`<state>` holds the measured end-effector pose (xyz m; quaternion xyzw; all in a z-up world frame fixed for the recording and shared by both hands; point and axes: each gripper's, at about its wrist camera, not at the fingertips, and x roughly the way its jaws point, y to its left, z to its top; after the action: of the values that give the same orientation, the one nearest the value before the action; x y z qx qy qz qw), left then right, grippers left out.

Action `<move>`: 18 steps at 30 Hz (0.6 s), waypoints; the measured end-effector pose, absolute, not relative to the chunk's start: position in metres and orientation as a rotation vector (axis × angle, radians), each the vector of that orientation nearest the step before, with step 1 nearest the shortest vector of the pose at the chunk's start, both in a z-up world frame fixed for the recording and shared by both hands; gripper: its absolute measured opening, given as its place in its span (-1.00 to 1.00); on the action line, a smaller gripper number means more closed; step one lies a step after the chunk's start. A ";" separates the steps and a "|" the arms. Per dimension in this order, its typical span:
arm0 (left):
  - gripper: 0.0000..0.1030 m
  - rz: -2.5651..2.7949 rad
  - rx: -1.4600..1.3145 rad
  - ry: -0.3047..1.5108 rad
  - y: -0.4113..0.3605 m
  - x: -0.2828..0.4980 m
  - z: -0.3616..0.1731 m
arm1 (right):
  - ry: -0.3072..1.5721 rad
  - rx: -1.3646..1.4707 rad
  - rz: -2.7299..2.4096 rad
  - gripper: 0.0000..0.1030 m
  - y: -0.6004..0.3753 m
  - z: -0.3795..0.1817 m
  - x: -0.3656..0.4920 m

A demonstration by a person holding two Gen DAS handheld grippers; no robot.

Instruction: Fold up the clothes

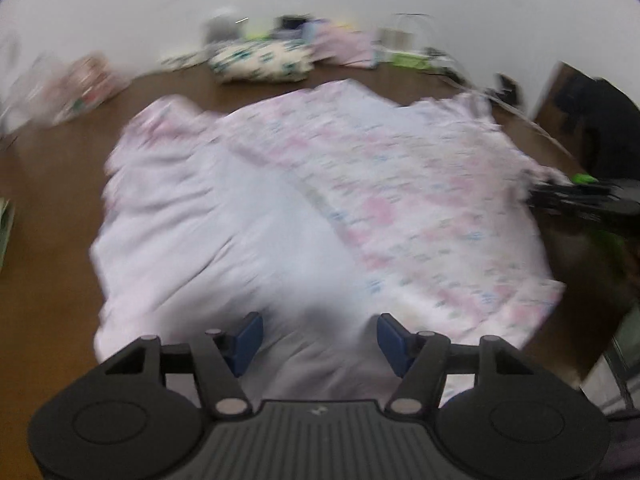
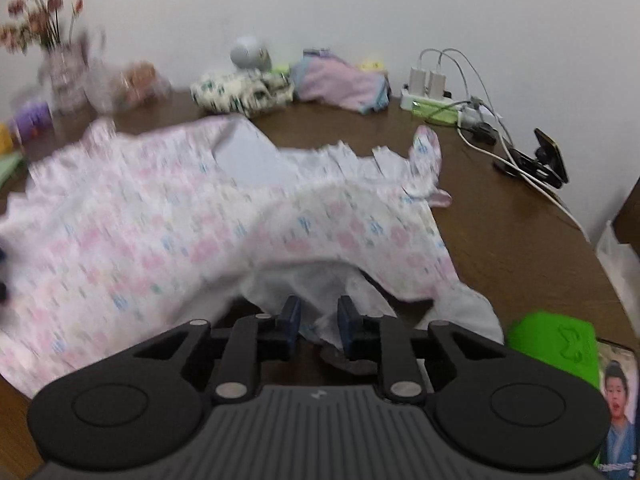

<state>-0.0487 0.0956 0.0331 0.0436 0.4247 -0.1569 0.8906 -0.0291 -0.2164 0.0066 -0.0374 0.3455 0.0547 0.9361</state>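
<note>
A white garment with a pink and blue print (image 1: 360, 184) lies spread on the brown table (image 1: 52, 272), its plain white inside (image 1: 192, 232) turned up on the left. My left gripper (image 1: 320, 340) hovers open over the garment's near edge with nothing between its blue pads. In the right wrist view the same garment (image 2: 160, 232) stretches away to the left. My right gripper (image 2: 319, 322) is shut on a white edge of it, and the cloth rises in a fold just ahead. From the left wrist view the right gripper (image 1: 580, 196) sits at the garment's right edge. Both views are motion-blurred.
At the back by the wall lie a white and green patterned bundle (image 2: 240, 92) and pink and blue cloth (image 2: 344, 84). A power strip with chargers (image 2: 432, 96), cables and a phone on a stand (image 2: 548, 156) sit back right. A flower vase (image 2: 60, 60) stands back left, a green object (image 2: 552, 340) near right.
</note>
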 end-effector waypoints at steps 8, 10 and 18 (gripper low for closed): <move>0.12 -0.270 0.073 0.862 0.107 -0.053 0.033 | 0.610 -0.096 0.178 -0.59 -0.202 0.027 -0.037; 0.12 -0.267 0.065 0.855 0.108 -0.054 0.034 | 0.580 -0.119 0.170 -0.59 -0.193 0.026 -0.025; 0.12 -0.268 0.033 0.811 0.121 -0.057 0.030 | 0.690 -0.113 0.122 -0.61 -0.194 0.005 -0.001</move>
<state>-0.0574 0.1211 0.0298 0.0159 0.3931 -0.1300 0.9101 -0.0007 -0.1944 0.0048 -0.0554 0.3380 0.0599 0.9376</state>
